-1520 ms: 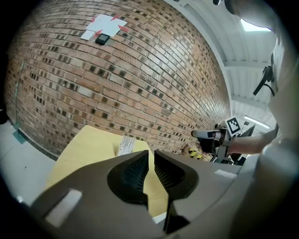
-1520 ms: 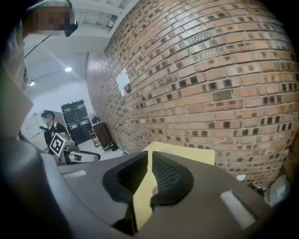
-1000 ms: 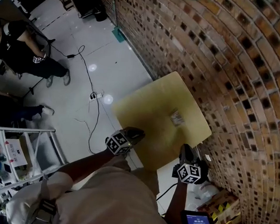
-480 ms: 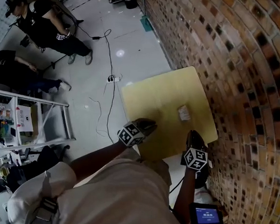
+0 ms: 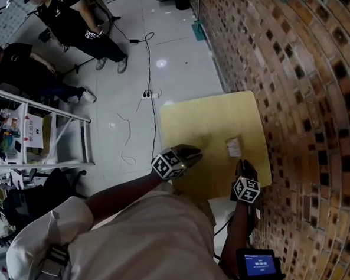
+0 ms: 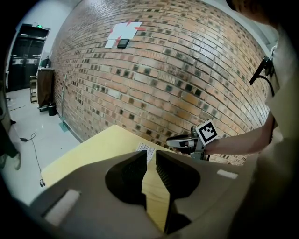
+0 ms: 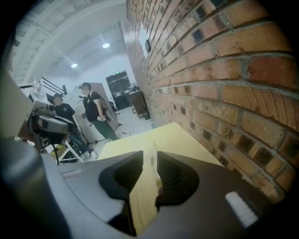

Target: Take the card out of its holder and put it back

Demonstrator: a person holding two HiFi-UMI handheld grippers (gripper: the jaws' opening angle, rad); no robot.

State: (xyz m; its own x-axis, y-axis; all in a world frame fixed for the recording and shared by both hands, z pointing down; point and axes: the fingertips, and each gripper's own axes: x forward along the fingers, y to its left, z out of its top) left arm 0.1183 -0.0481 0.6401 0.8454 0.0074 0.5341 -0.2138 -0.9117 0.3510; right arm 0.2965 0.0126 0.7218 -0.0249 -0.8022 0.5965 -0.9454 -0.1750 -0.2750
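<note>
A small white card in its holder (image 5: 234,147) lies on the yellow table (image 5: 200,117) near the brick wall. My right gripper (image 5: 243,165) points at it from the table's near edge, and its jaws are opening. In the right gripper view a thin pale card edge (image 7: 153,161) stands between the jaws, close to the right-hand one and clear of the left-hand one. My left gripper (image 5: 191,152) hovers over the table's near-left part; its jaws show a narrow gap with nothing in it. From the left gripper view the card (image 6: 145,150) lies past my jaw tips, next to the right gripper (image 6: 174,140).
A brick wall (image 5: 308,85) runs along the table's right side. On the floor to the left are cables (image 5: 148,93), a metal rack (image 5: 51,135) and two people (image 5: 81,24). A screen device (image 5: 259,265) sits on my right forearm.
The head view has swung, so the table sits higher and more upright in the picture. My right gripper has moved from beyond the table's near edge up to the card. The left gripper stays near the table's edge.
</note>
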